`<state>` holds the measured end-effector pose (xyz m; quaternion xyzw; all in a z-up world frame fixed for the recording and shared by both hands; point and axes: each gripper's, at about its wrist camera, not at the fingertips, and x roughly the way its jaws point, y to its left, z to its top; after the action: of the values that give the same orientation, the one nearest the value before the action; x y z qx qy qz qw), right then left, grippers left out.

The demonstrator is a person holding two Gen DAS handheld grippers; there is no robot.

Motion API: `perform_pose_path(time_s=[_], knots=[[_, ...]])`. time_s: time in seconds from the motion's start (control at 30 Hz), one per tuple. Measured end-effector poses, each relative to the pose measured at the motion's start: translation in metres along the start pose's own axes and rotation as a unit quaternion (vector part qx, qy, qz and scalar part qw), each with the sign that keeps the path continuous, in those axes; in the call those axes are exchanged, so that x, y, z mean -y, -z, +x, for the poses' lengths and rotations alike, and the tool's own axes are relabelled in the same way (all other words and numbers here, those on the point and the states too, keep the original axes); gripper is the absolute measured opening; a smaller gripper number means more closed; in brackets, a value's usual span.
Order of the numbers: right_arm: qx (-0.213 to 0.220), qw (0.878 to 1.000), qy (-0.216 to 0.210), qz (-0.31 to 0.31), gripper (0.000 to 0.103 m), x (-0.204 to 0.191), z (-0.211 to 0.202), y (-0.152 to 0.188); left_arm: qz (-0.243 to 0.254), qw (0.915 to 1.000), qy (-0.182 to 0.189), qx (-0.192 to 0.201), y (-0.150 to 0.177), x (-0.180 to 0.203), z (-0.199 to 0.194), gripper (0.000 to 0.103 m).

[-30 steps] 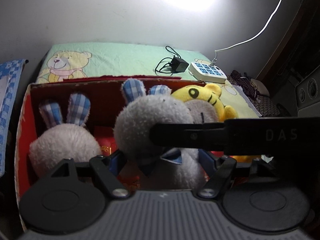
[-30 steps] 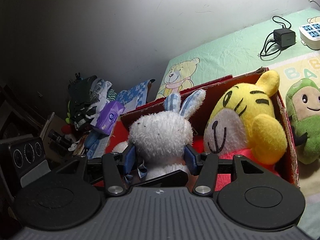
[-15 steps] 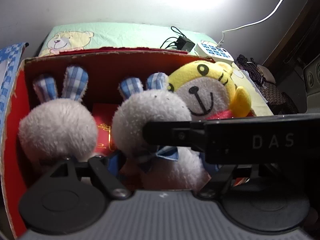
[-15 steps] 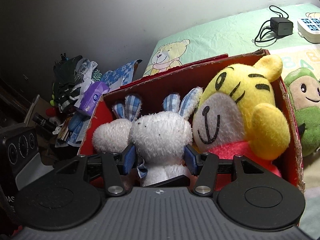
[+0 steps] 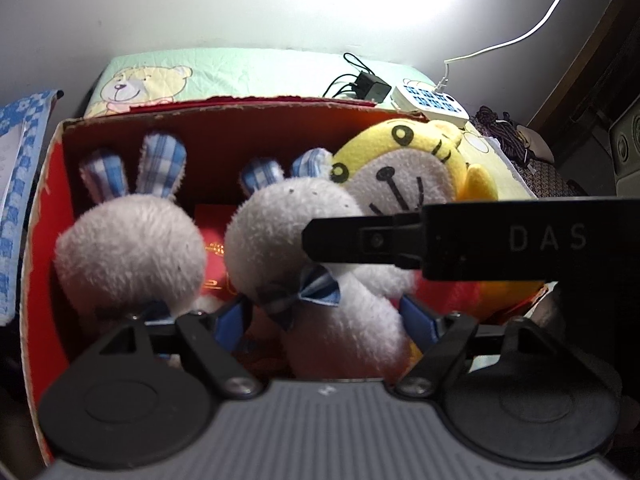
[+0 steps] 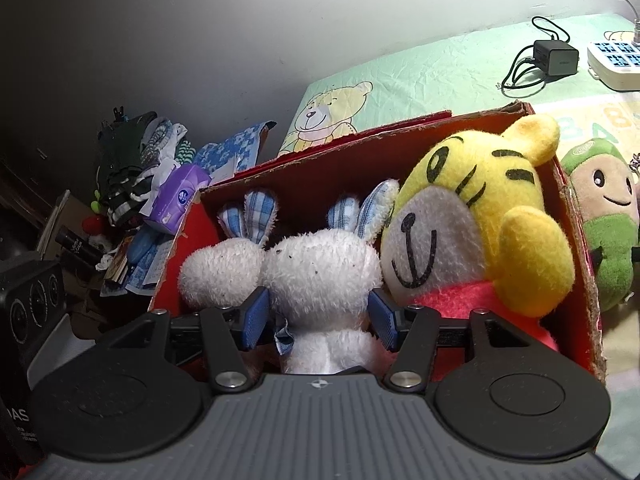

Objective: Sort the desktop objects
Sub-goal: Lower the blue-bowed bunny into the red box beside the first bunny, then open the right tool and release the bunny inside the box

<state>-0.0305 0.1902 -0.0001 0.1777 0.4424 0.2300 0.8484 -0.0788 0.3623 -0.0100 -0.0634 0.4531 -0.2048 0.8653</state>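
Right wrist view: the red cardboard box [image 6: 576, 216] sits on the bear-print sheet, with a yellow tiger plush [image 6: 480, 216], then two white bunnies inside. The middle bunny [image 6: 320, 272] is standing between the right gripper [image 6: 320, 320] fingers, which look snug against its neck. The left gripper [image 5: 328, 320] has just been opening around its body, pads looking clear. I'd let go slowly and back straight out so the bunny stays upright.

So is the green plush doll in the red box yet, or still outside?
Outside. The green plush doll stands on the mat beyond the red box's right wall, next to the yellow tiger inside.
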Motion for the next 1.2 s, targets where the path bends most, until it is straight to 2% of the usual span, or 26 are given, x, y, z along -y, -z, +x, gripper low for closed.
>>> perform_pose_path(time_s=[0.2,0.27,0.63,1.2], knots=[[0.018,1.0,0.002,-0.006,0.05,-0.001,-0.009,0.0,0.007,1.0,0.004,0.0,0.001,0.002,-0.002,0.082],[0.015,1.0,-0.001,-0.006,0.037,-0.001,-0.008,-0.001,0.003,1.0,0.004,-0.005,0.0,0.001,0.002,0.082],[-0.003,1.0,0.011,0.006,0.034,0.005,-0.002,0.004,0.006,0.9999,0.004,-0.012,-0.004,0.005,0.014,0.085],[0.009,0.999,0.031,-0.005,0.031,0.005,0.0,0.01,0.006,0.9991,-0.021,-0.036,-0.005,0.01,0.024,0.092]])
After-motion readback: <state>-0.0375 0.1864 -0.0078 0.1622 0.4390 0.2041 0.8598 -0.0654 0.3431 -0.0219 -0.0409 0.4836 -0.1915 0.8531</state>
